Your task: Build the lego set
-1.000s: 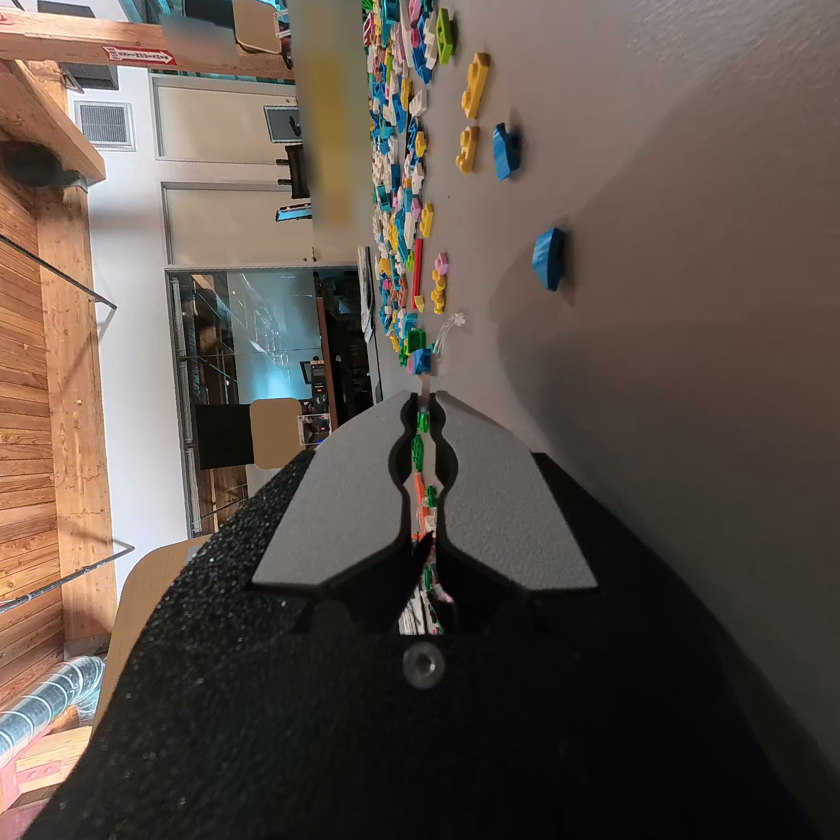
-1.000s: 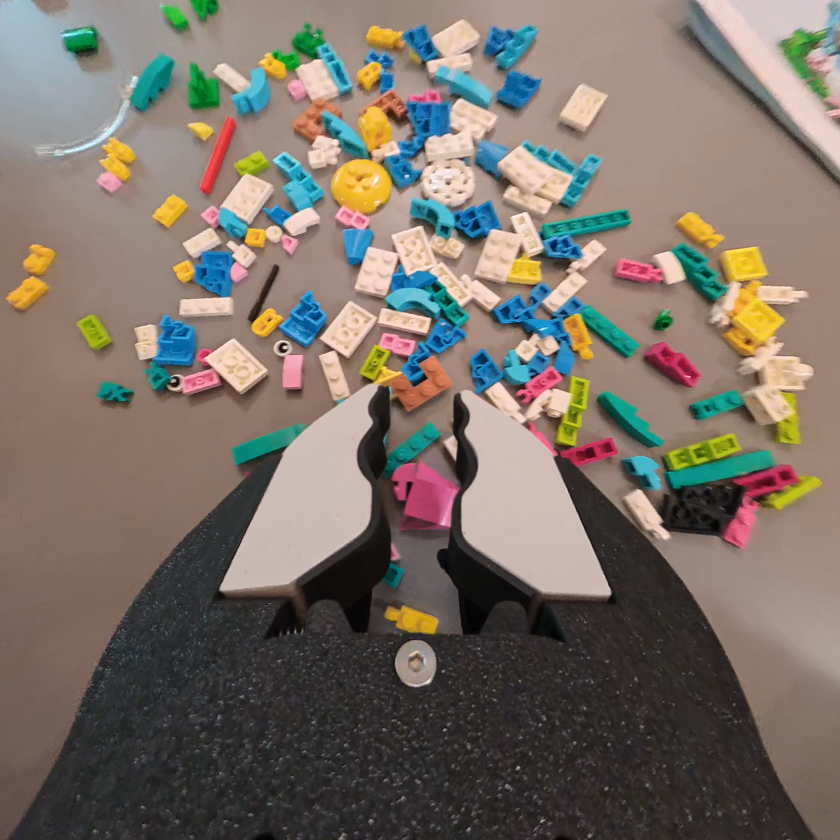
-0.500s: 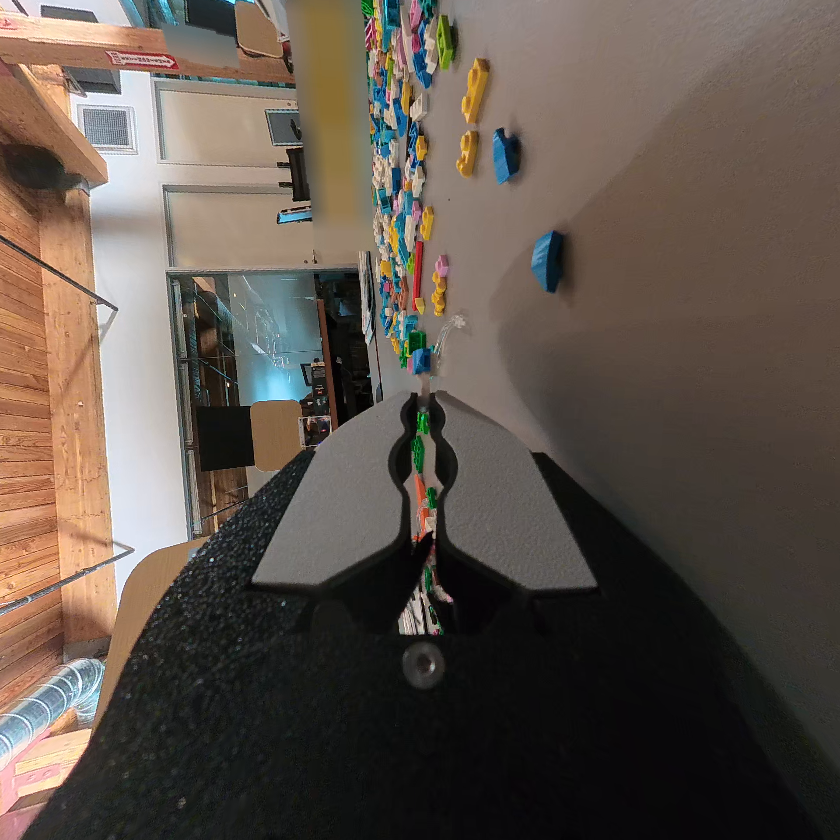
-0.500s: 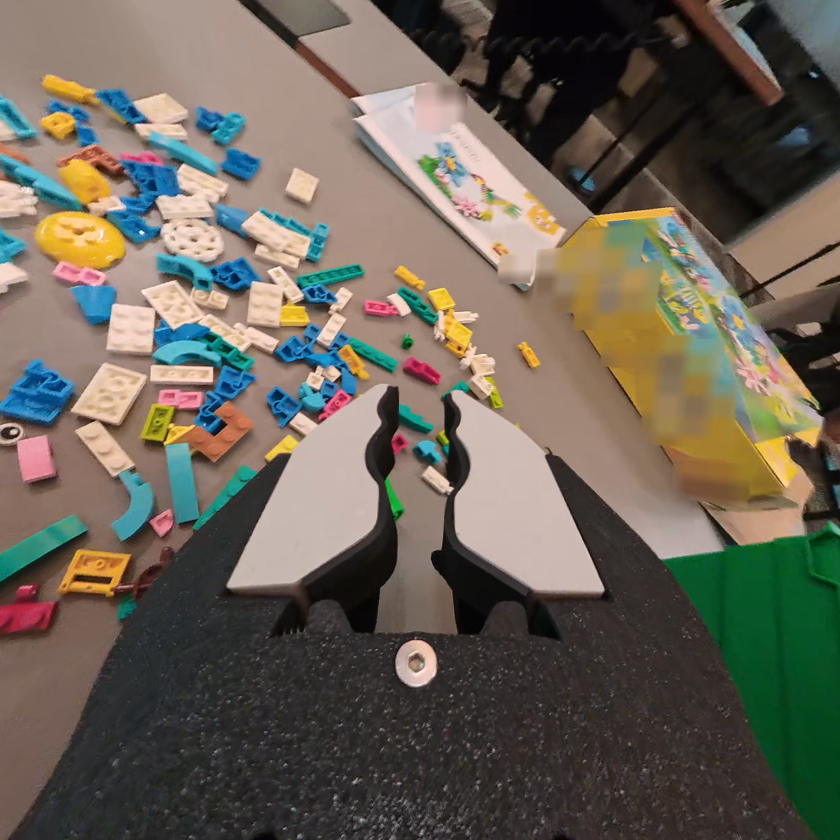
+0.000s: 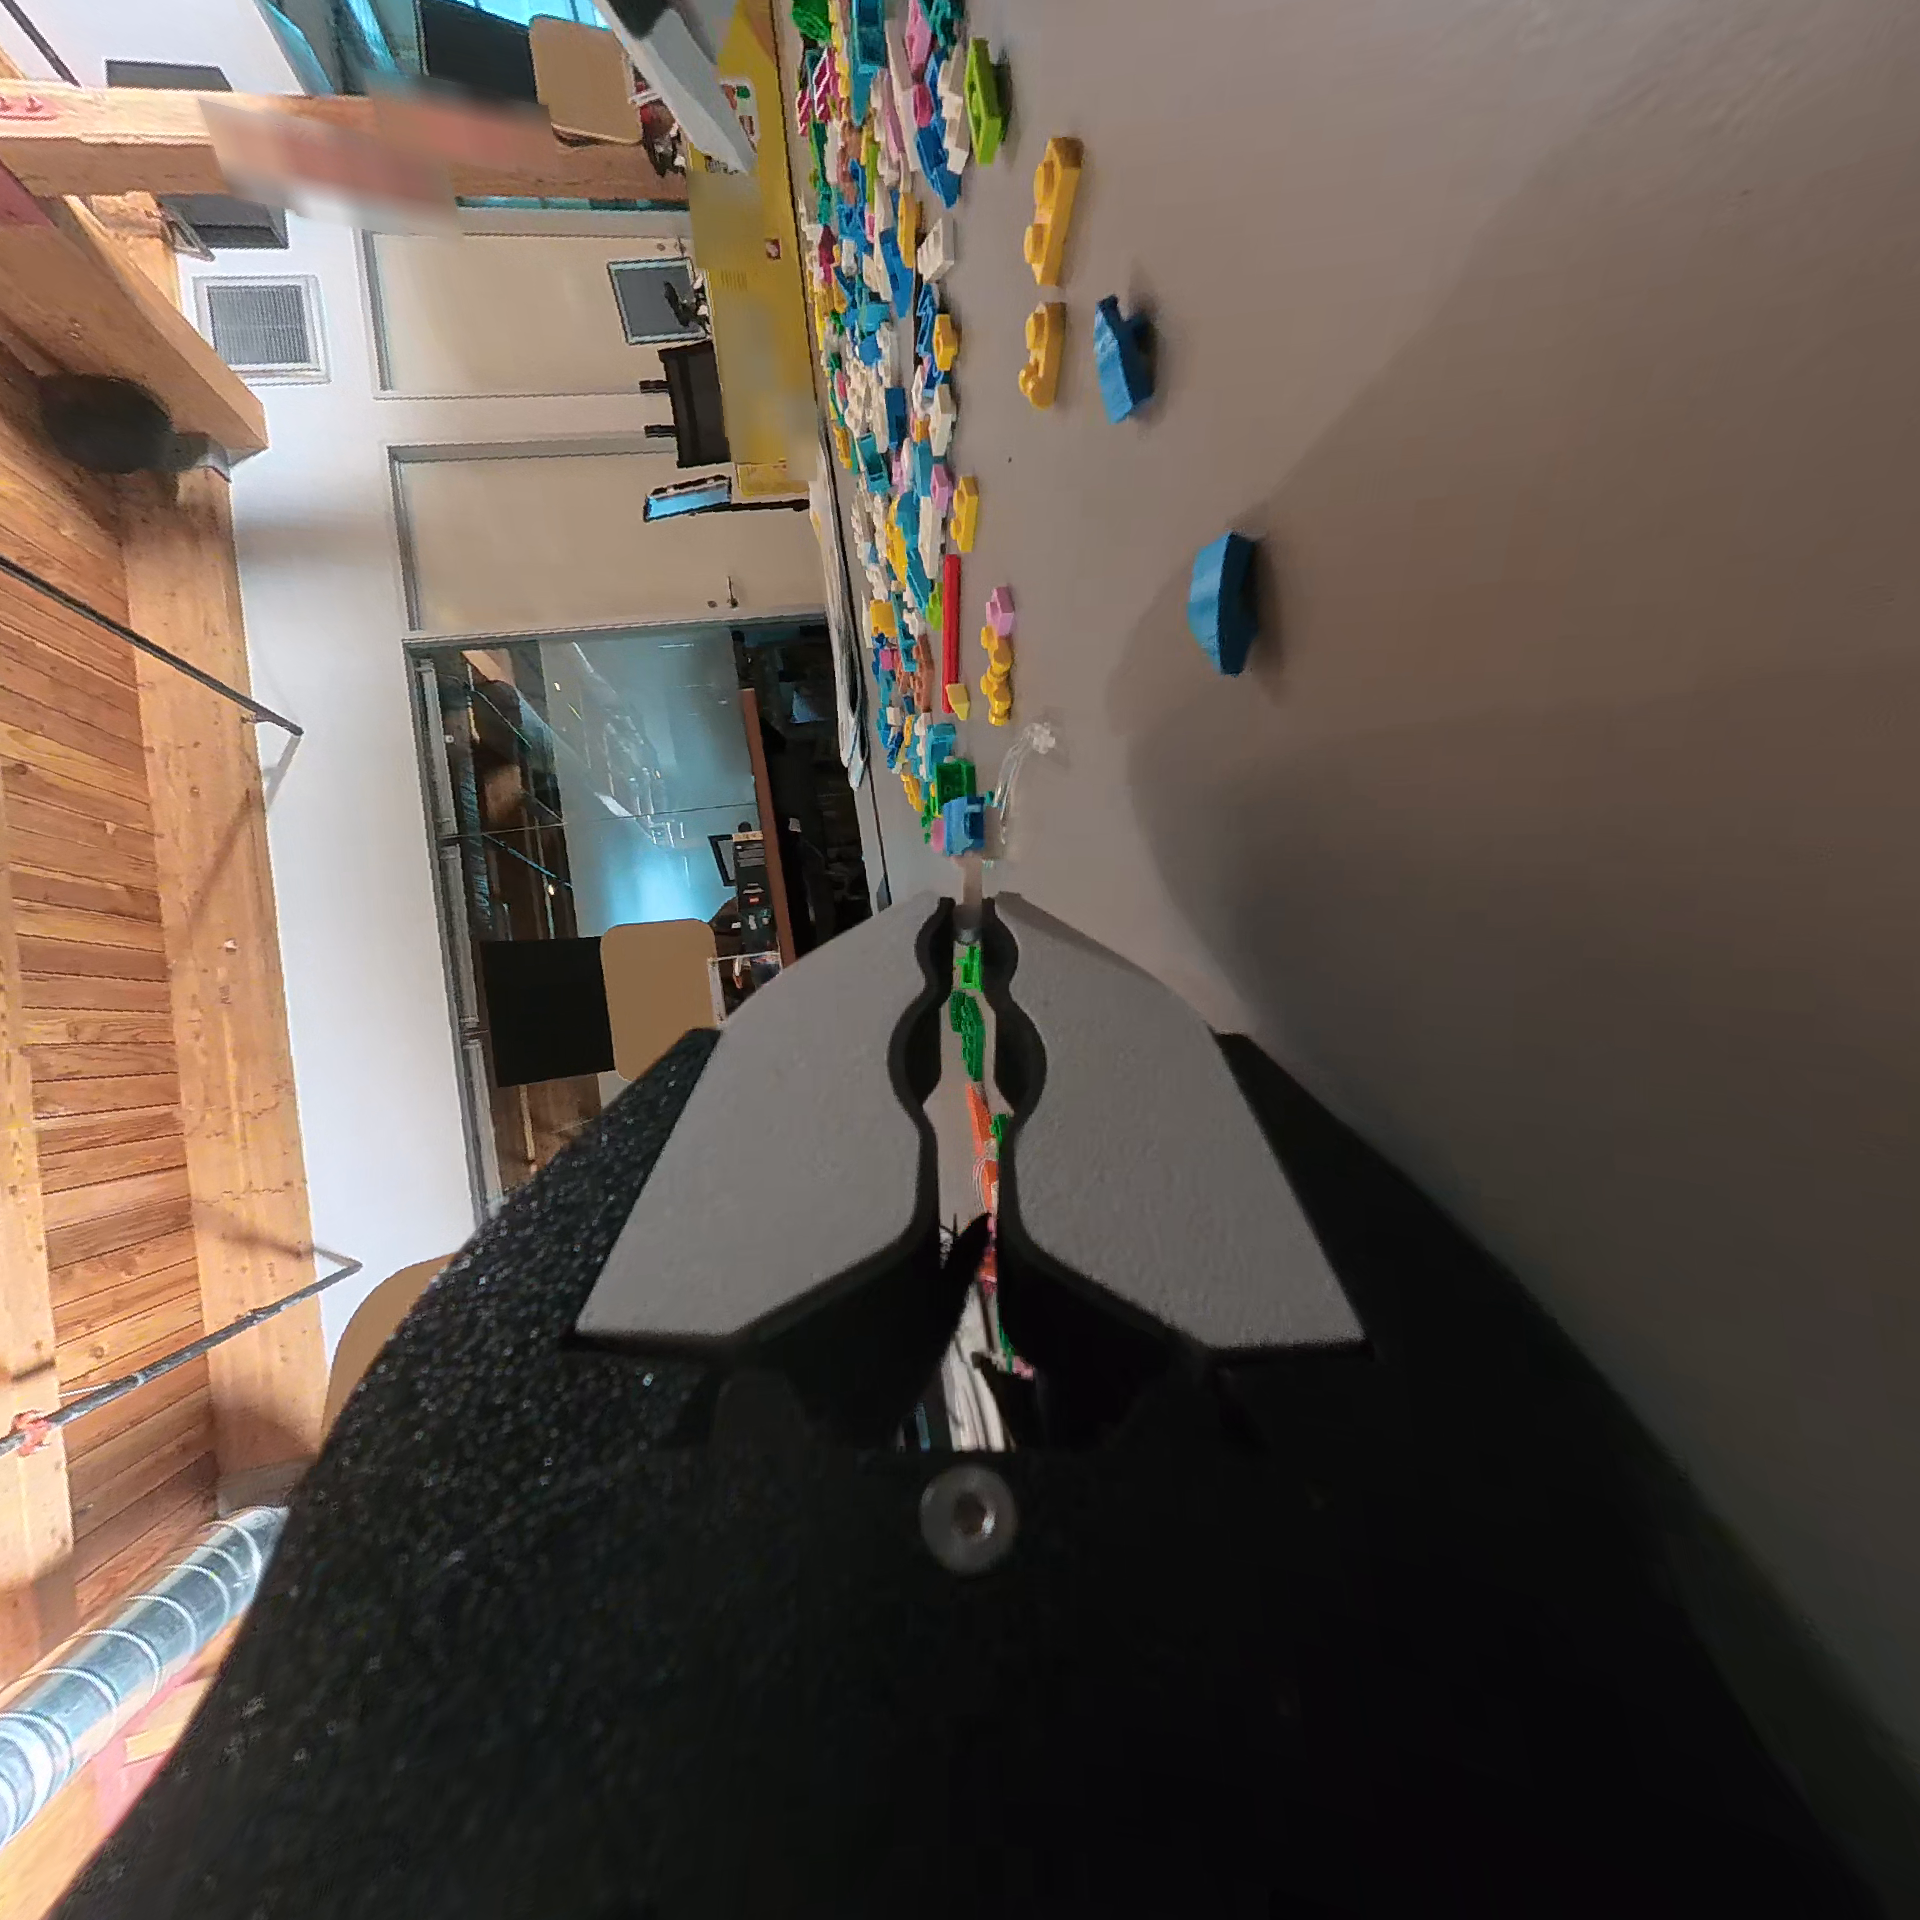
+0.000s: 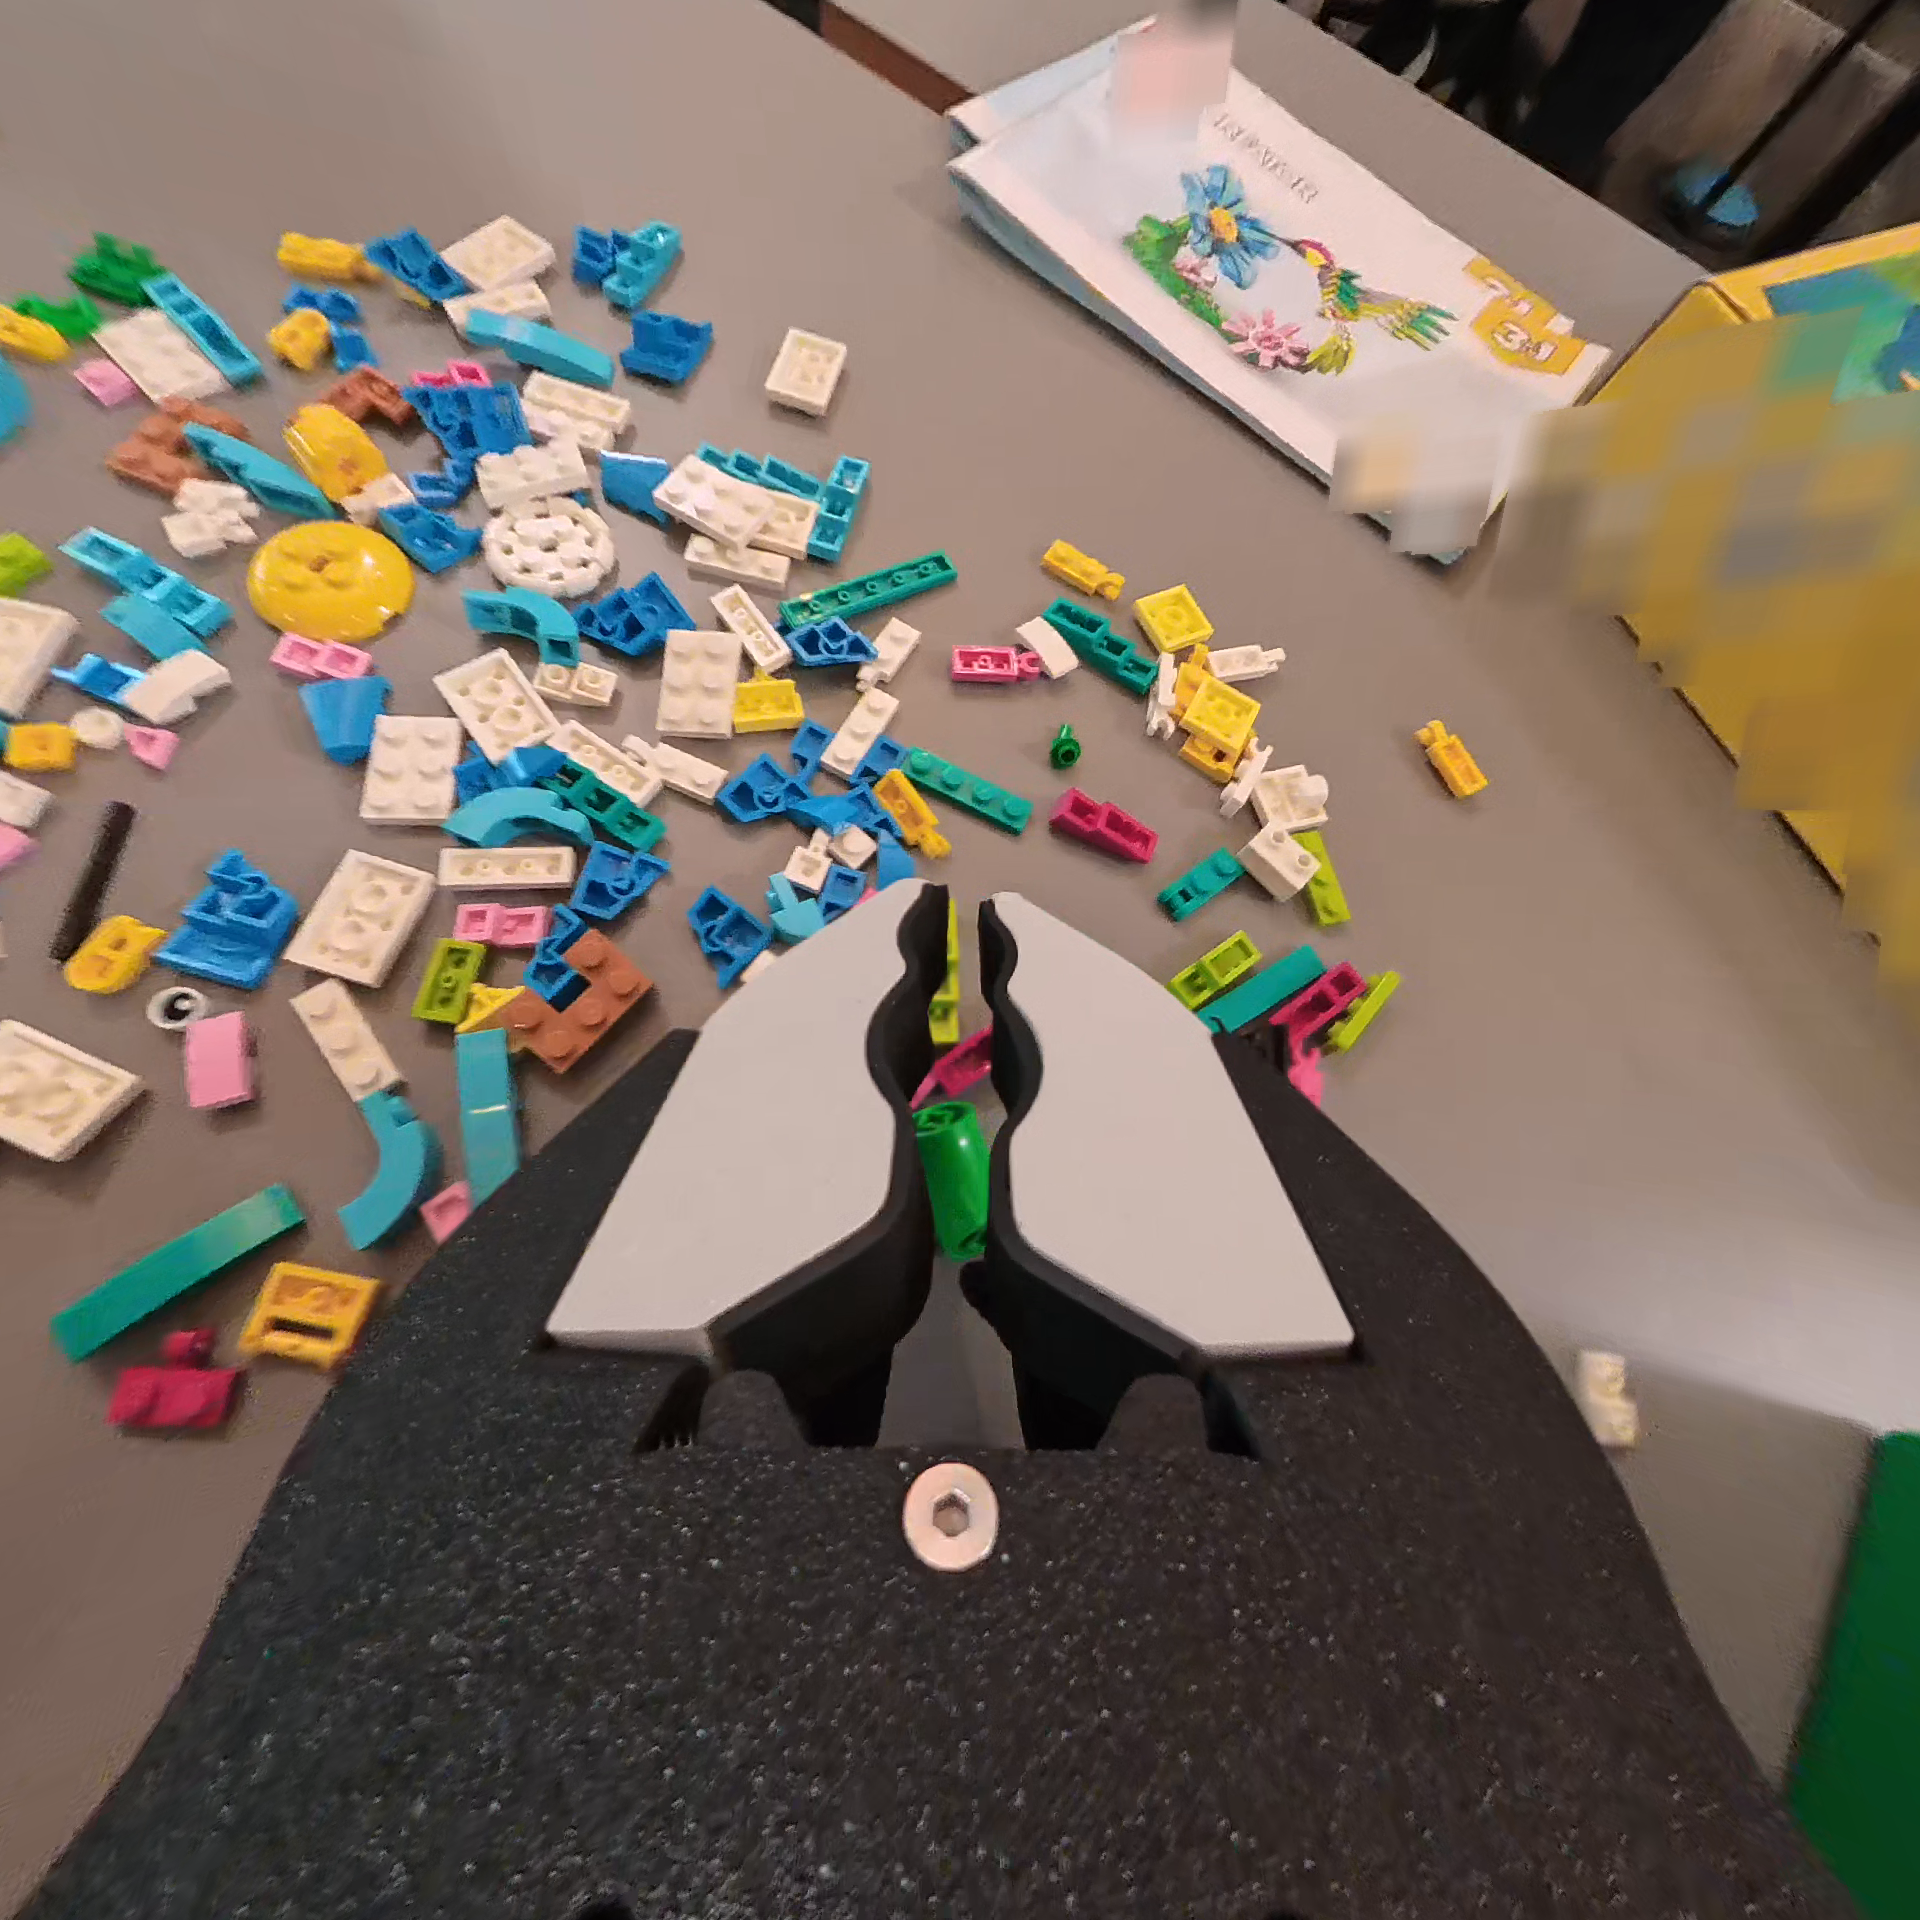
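My left gripper [image 5: 966, 904] is turned on its side next to the grey table [image 5: 1558, 935]. It is shut on a thin assembly of green and orange pieces [image 5: 971, 1023], with a clear stem poking out at the tips. My right gripper [image 6: 964, 899] hovers over the right edge of the pile of loose bricks [image 6: 582, 665]. Its jaws are nearly closed and pinch a green cylinder piece [image 6: 951, 1179] between their rear parts. The pile also shows in the left wrist view [image 5: 894, 416].
An instruction booklet [image 6: 1247, 270] lies at the far right, beside a yellow box [image 6: 1766, 623]. A green sheet [image 6: 1860, 1714] sits at the near right edge. A lone blue brick [image 5: 1226, 603] and yellow pieces [image 5: 1049, 218] lie apart from the pile.
My right gripper swung from over the middle of the pile to its right side and its jaws closed on the green cylinder. My left gripper stayed shut and almost still.
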